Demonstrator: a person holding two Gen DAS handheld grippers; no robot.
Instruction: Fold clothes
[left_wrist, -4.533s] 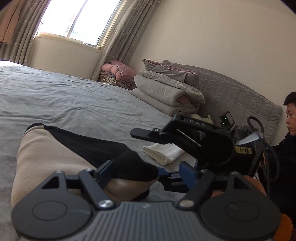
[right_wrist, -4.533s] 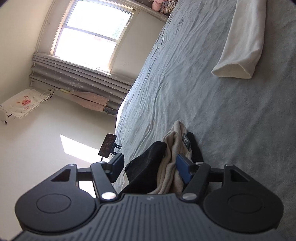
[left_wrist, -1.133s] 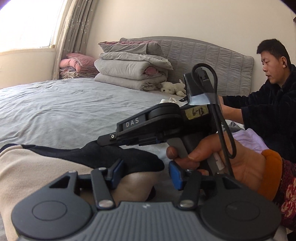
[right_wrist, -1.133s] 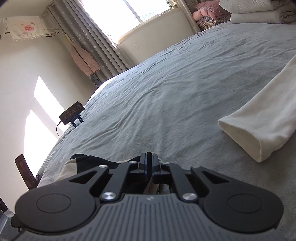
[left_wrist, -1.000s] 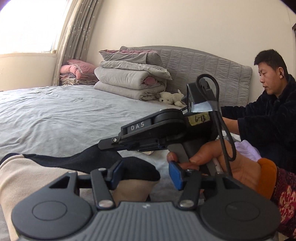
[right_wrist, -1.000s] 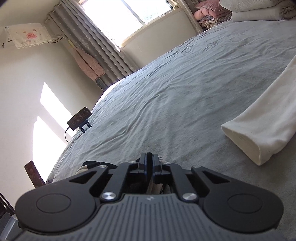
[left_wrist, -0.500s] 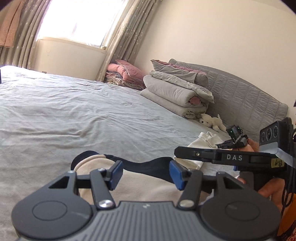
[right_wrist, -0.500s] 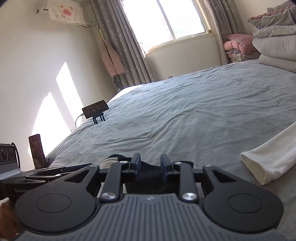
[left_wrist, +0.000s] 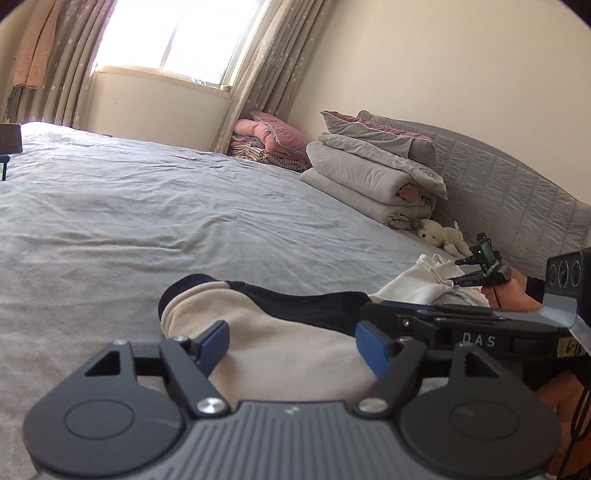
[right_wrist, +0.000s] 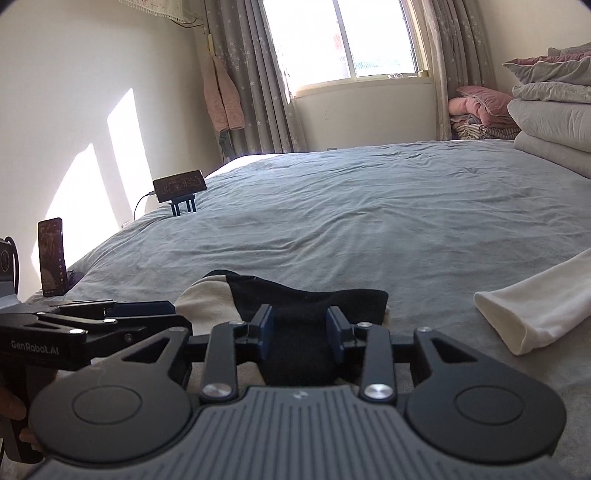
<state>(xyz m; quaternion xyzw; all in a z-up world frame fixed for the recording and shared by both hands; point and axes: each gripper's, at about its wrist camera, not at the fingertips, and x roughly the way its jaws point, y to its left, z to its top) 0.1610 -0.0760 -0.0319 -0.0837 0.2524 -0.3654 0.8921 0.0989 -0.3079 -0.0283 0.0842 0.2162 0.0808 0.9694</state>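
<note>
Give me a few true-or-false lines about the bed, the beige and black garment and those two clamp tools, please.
1. The beige and black garment lies on the grey bed. True.
2. The left gripper is clamped shut on the garment. False: its fingers stand apart and are opening, over the beige part.
3. The right gripper is over the black part of the garment. True; its fingers are opening too.
4. A white folded cloth lies on top of the garment. False: it lies apart, off to the right.
5. Folded quilts are stacked by the headboard. True.
</note>
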